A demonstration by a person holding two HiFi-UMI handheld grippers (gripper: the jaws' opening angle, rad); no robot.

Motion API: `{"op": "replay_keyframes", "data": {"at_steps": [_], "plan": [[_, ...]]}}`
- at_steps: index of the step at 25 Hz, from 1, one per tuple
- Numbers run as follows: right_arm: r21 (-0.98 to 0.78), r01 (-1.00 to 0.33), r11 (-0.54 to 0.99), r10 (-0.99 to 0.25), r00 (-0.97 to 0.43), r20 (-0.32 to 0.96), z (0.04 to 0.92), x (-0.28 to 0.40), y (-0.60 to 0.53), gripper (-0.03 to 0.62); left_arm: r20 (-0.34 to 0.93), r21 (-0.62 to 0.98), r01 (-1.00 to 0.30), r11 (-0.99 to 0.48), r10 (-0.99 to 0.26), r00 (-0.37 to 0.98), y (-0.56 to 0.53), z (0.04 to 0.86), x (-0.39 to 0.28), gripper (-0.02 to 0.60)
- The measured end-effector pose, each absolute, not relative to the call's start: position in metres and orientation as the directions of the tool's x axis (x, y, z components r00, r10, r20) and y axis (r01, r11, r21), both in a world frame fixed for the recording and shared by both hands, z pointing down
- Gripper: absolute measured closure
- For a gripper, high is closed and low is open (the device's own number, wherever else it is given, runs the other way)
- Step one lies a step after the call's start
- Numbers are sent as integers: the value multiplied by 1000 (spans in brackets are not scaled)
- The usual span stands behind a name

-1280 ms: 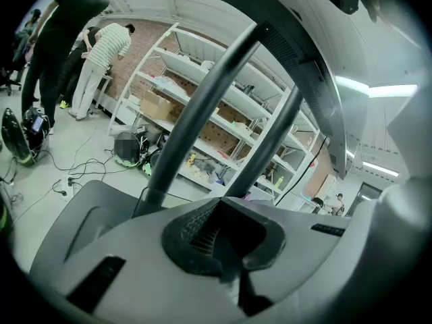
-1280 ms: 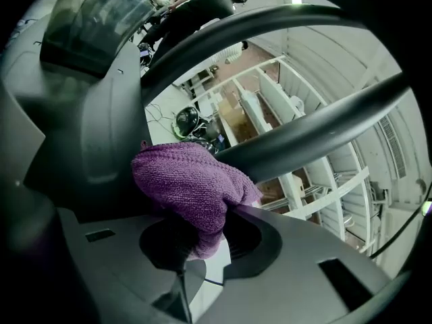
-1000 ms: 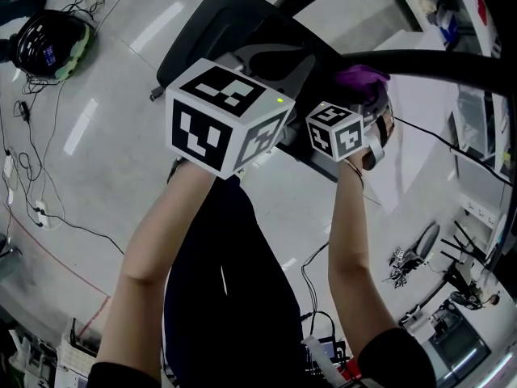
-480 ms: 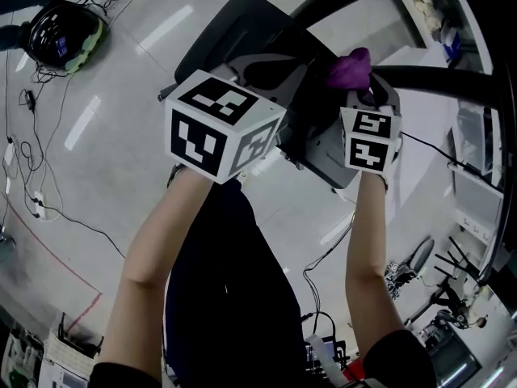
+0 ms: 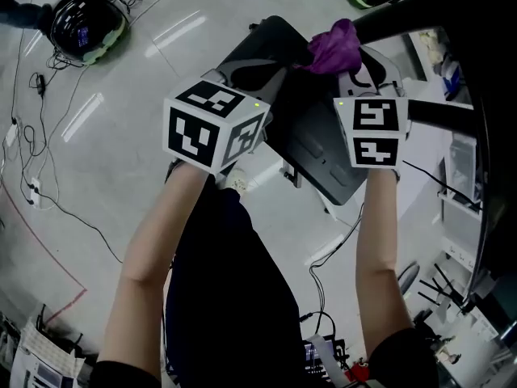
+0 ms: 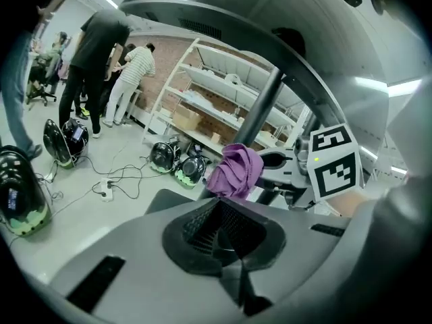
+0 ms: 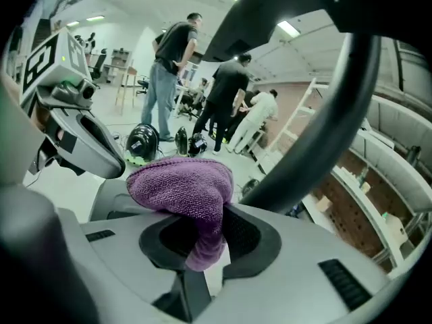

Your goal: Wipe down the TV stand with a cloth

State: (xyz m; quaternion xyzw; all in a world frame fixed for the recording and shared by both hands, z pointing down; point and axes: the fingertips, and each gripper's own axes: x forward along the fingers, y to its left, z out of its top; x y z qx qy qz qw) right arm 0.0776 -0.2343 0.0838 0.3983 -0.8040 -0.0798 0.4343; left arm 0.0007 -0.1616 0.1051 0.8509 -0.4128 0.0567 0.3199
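The cloth [image 5: 335,45] is a purple microfibre rag with a nubby pile, bunched into a soft rounded lump. It sits near the top centre of the head view, clamped in the right hand-held gripper [image 5: 355,59]. In the right gripper view that hand-held gripper [image 7: 192,238] has its dark ribbed pads pinched on a hanging fold of the cloth [image 7: 179,187], while the rest bulges out over the jaw tips.

The left hand-held gripper [image 6: 219,221] has its jaws brought together with nothing between them. Its smooth grey plastic body and black mesh-textured pads fill the lower half of its own view.

The TV stand [image 5: 311,148] shows in the head view as a dark, matte slab with rounded corners. It lies on the floor [image 5: 105,144] between the two tools, and a thick black curved pole [image 5: 436,63] sweeps across the upper right. The cloth hangs at the slab's far edge, close to the pole; whether it touches either one cannot be told.

Both bare forearms reach forward, roughly parallel. The left forearm [image 5: 153,249] angles slightly inward and the right forearm [image 5: 376,257] runs nearly straight up the frame. Each tool carries a white cube printed with black square markers.

The floor is pale, glossy and reflective, strewn with thin black cables [image 5: 36,176]. A black helmet [image 5: 85,24] with a green rim lies in the upper left
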Motion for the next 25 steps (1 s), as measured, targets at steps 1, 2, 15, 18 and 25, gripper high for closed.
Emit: {"op": "replay_keyframes", "data": {"at_steps": [1, 2, 15, 18, 25], "plan": [[474, -553, 685, -700, -323, 637, 81, 66, -238, 494, 364, 494, -747, -445, -674, 643, -164, 105, -8, 575], [469, -536, 702, -688, -340, 641, 80, 55, -243, 494, 367, 492, -754, -435, -682, 633, -167, 105, -16, 575], [215, -302, 929, -323, -374, 869, 152, -41, -280, 494, 395, 512, -792, -333, -727, 561, -186, 129, -78, 575], [176, -259, 950, -256, -319, 913, 174, -45, -284, 496, 401, 517, -792, -326, -725, 560, -186, 137, -82, 575], [78, -263, 962, -129, -182, 975, 211, -30, -282, 496, 411, 527, -785, -327, -711, 571, -188, 148, -82, 575]]}}
